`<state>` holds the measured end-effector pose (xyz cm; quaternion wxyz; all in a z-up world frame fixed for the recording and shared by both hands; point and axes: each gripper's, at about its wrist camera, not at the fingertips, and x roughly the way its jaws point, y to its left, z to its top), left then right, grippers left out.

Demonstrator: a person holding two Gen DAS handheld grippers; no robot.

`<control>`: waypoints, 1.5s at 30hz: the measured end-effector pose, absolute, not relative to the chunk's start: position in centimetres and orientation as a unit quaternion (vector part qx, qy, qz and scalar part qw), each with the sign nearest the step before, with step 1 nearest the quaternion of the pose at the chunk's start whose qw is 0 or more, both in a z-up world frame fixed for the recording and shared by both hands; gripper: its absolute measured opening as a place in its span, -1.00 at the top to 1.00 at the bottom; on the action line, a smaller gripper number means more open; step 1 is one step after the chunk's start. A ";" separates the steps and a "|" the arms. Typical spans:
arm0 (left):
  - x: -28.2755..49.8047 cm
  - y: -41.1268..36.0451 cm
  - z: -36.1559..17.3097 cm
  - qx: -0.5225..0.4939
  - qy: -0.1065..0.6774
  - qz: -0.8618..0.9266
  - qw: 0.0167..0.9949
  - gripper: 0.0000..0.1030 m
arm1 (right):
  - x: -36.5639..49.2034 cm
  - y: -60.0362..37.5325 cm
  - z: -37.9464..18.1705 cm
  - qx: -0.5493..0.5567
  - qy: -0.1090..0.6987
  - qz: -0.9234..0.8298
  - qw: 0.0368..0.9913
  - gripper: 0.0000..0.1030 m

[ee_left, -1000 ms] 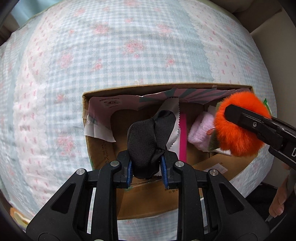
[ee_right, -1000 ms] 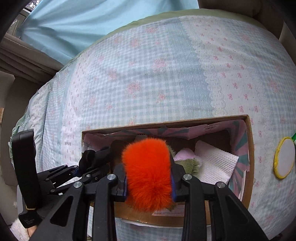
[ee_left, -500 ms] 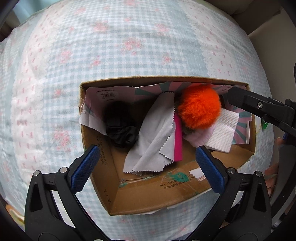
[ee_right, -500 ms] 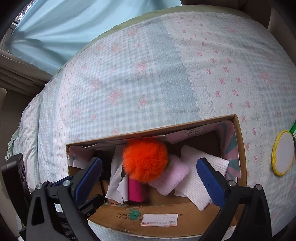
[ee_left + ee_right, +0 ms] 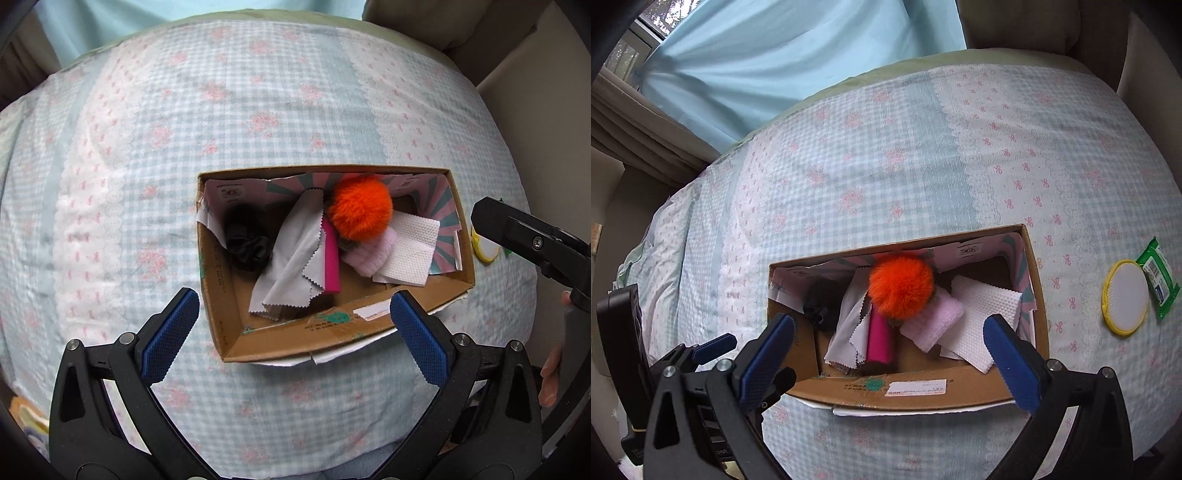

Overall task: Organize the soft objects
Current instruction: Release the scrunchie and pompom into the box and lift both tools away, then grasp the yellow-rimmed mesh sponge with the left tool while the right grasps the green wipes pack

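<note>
A cardboard box [image 5: 295, 343] [image 5: 923, 397] sits on the bed. Inside lie an orange fluffy pom-pom [image 5: 360, 208] [image 5: 901, 288], a black sock [image 5: 245, 242] [image 5: 822, 295] at the left, a grey cloth [image 5: 291, 258] [image 5: 847, 332], a magenta roll [image 5: 330, 262] [image 5: 879, 339], a pink fuzzy piece [image 5: 371, 254] [image 5: 934, 321] and a white textured cloth [image 5: 406, 251] [image 5: 982, 314]. My left gripper [image 5: 294, 332] is open and empty above the box's near wall. My right gripper [image 5: 889, 358] is open and empty, also above the near wall.
The bed has a blue checked floral cover [image 5: 184, 129] [image 5: 886, 166]. A round yellow-rimmed pad [image 5: 1124, 302] and a green wipes pack [image 5: 1158, 277] lie right of the box. A light blue curtain [image 5: 775, 55] hangs behind the bed.
Both grippers opened and let go: the black sock and the orange pom-pom dropped into the box. Both grippers then pulled back and up from the box.
</note>
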<state>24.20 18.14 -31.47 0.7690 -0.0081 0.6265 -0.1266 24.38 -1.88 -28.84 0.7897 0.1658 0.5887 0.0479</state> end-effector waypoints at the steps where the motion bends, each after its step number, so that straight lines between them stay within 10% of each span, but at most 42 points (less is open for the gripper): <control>1: 23.6 18.2 -30.7 -0.010 0.623 -0.122 0.772 -1.00 | 23.7 -1.9 -28.0 0.163 0.584 0.049 0.794 -0.98; 28: 11.2 2.6 -19.4 -0.044 0.540 -0.061 0.838 -1.00 | 10.5 -18.6 -13.6 0.039 0.509 0.059 0.858 -0.98; 45: 12.0 -17.0 -25.3 0.123 0.544 -0.202 0.805 -1.00 | 12.6 -34.6 -20.1 -0.019 0.539 0.084 0.838 -0.98</control>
